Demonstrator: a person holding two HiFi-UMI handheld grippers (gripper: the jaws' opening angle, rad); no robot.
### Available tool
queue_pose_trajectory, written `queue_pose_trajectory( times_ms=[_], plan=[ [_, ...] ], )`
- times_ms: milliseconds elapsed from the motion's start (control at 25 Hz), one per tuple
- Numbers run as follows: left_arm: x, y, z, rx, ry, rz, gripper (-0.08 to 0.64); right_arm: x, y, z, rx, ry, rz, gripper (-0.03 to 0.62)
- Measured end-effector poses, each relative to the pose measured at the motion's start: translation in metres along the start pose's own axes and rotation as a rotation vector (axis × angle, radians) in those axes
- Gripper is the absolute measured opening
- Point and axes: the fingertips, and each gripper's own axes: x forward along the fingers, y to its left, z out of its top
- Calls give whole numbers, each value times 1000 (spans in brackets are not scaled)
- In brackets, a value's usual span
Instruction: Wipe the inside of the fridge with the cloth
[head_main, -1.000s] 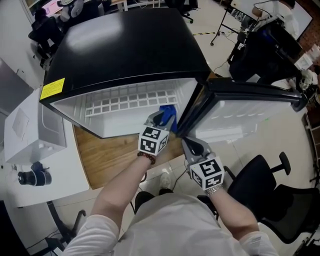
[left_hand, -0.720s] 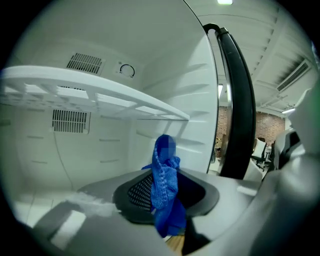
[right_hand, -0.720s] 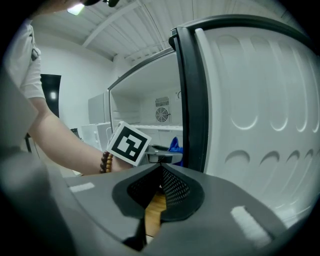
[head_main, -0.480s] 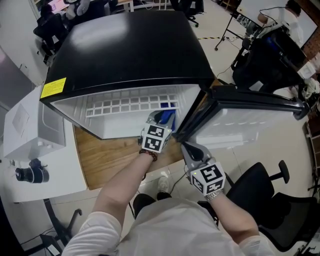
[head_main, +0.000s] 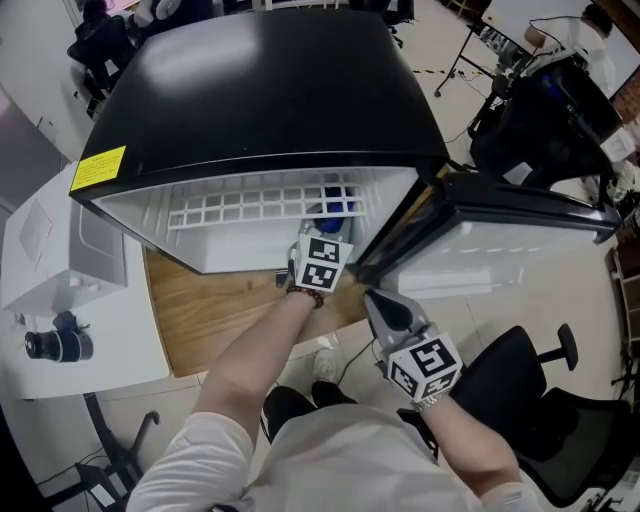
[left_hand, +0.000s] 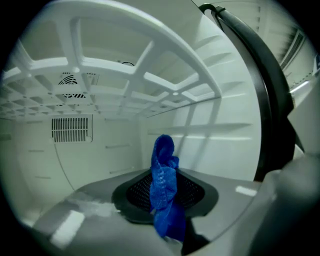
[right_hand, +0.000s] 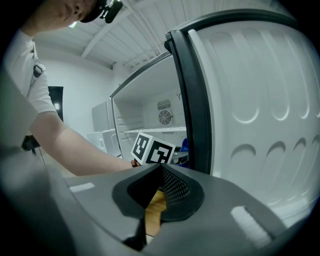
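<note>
The black fridge (head_main: 260, 90) stands with its door (head_main: 520, 200) swung open to the right. My left gripper (head_main: 333, 222) reaches into the white compartment under the wire shelf (head_main: 250, 208). It is shut on a blue cloth (head_main: 338, 209), and its jaws have just been closing further on it. In the left gripper view the cloth (left_hand: 164, 185) sticks up from between the jaws, near the right inner wall (left_hand: 215, 140), not touching it. My right gripper (head_main: 383, 303) stays outside by the door's edge, shut and empty (right_hand: 159, 197).
A white box (head_main: 60, 250) and a small black camera (head_main: 50, 342) sit at the left. A black office chair (head_main: 530, 370) stands at the lower right. Wooden flooring (head_main: 220, 310) lies under the fridge opening. A vent grille (left_hand: 72, 129) is on the rear wall.
My left gripper has gone deeper into the fridge with the cloth, so the cloth now shows through the wire shelf. The right gripper has stayed put.
</note>
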Motion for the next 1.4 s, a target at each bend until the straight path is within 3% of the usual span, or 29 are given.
queue_pose_trajectory(
  times_ms=[960, 1120, 1400],
  plan=[
    [57, 43, -22, -2, -6, 142, 97, -8, -20, -19, 41, 26, -1, 2],
    [54, 50, -12, 19, -2, 166, 97, -5, -20, -19, 38, 25, 10, 2],
    [52, 49, -13, 12, 1, 145, 99, -1, -19, -15, 34, 12, 11, 2]
  ],
)
